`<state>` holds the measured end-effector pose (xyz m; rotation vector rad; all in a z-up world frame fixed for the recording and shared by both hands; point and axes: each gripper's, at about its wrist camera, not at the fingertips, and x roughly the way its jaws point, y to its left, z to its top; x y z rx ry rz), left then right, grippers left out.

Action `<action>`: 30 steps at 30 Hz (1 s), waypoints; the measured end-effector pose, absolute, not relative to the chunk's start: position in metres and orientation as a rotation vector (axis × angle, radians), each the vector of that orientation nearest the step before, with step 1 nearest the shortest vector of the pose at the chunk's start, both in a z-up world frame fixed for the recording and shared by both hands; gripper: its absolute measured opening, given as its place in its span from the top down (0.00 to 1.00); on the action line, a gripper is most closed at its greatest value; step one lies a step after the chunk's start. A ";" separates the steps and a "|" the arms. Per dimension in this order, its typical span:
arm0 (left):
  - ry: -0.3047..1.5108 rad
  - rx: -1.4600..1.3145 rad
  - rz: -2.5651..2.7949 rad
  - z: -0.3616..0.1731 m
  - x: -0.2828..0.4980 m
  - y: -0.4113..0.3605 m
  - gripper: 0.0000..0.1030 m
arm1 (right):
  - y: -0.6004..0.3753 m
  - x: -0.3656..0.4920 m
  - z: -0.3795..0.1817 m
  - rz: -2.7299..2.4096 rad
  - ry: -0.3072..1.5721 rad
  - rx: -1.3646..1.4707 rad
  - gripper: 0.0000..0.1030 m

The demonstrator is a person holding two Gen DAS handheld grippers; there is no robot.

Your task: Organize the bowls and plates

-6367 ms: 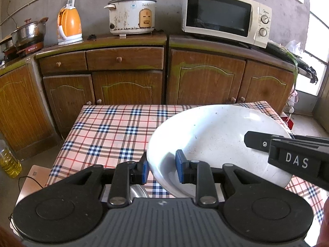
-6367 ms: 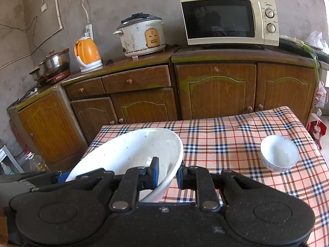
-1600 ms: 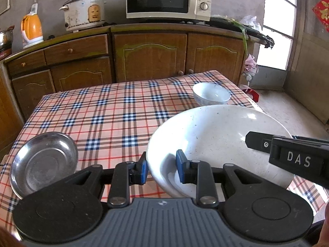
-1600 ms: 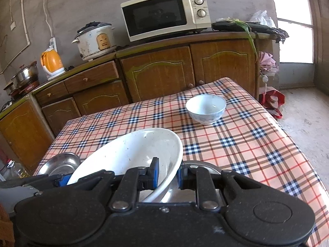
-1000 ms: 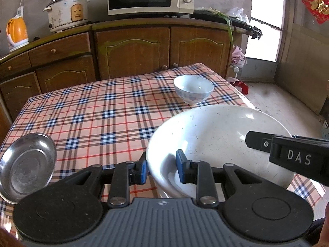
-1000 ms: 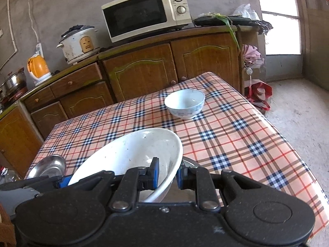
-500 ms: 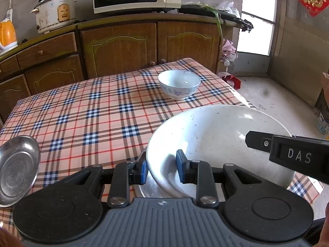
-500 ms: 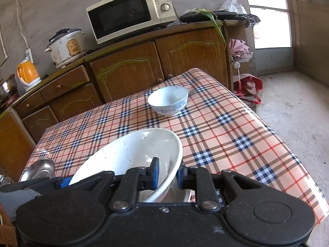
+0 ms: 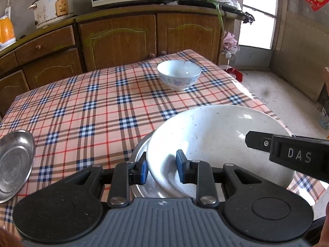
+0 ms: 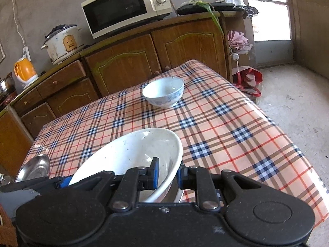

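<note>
White enamel basin (image 9: 216, 144) — clenched at opposite rims by your left tongs (image 9: 161, 169) and right tongs (image 10: 167, 176) | step: lowering onto steel plate (image 9: 141, 156) beneath | next: seat it level, release — porcelain bowl (image 9: 178, 74) waits ahead.

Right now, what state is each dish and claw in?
White plate: gripped at both edges, tilted over a steel dish.
Left claw: shut on plate rim.
Right claw: shut on plate rim.
Small bowl: upright, empty.
Steel dish: alone at the table edge.
</note>
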<state>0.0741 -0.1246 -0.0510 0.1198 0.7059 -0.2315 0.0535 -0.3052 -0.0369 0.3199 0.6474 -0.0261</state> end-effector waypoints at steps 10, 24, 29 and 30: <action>0.749 0.115 -0.221 -0.067 0.074 -0.120 0.73 | -0.304 0.058 -0.057 -0.006 0.694 0.329 0.78; 0.770 0.132 -0.176 -0.074 0.091 -0.113 0.73 | -0.294 0.085 -0.071 0.036 0.715 0.314 0.78; 0.754 0.156 -0.169 -0.074 0.093 -0.114 0.73 | -0.294 0.090 -0.073 0.037 0.718 0.323 0.78; 0.752 0.159 -0.167 -0.074 0.093 -0.115 0.73 | -0.294 0.090 -0.074 0.038 0.720 0.325 0.78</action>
